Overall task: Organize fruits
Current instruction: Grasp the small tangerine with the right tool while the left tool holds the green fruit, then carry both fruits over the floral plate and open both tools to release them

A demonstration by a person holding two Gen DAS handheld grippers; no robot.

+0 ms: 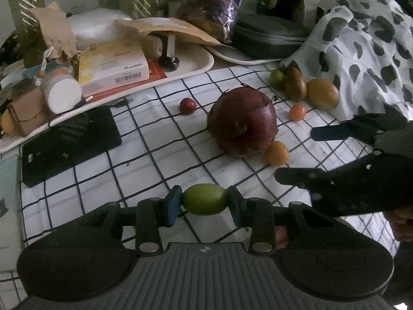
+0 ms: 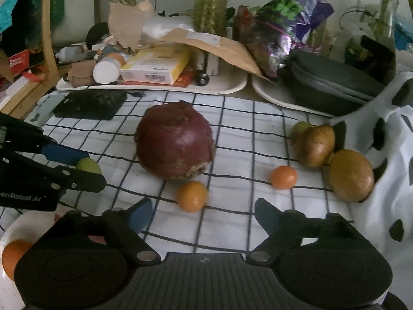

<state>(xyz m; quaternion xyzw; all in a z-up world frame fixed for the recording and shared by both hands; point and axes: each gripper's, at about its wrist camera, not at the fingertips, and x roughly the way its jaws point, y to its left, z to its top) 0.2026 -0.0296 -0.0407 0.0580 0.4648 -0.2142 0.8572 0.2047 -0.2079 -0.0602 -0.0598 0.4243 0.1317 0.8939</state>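
My left gripper (image 1: 204, 201) is shut on a small green fruit (image 1: 205, 199), held above the checked cloth (image 1: 144, 155); it also shows in the right wrist view (image 2: 87, 166). My right gripper (image 2: 204, 215) is open and empty, just short of a small orange fruit (image 2: 192, 195). A large dark red fruit (image 2: 175, 142) sits mid-cloth. A second orange fruit (image 2: 283, 177), two brown fruits (image 2: 351, 175) (image 2: 315, 146) and a green one (image 2: 300, 127) lie at the right. A small red fruit (image 1: 188, 106) lies further back. An orange fruit (image 2: 14, 255) sits at the lower left.
A spotted cloth (image 1: 366, 46) covers the right side. White trays (image 2: 155, 86) with boxes, a jar and a grey case (image 2: 330, 82) line the back. A black flat device (image 1: 69, 142) lies at the left of the cloth.
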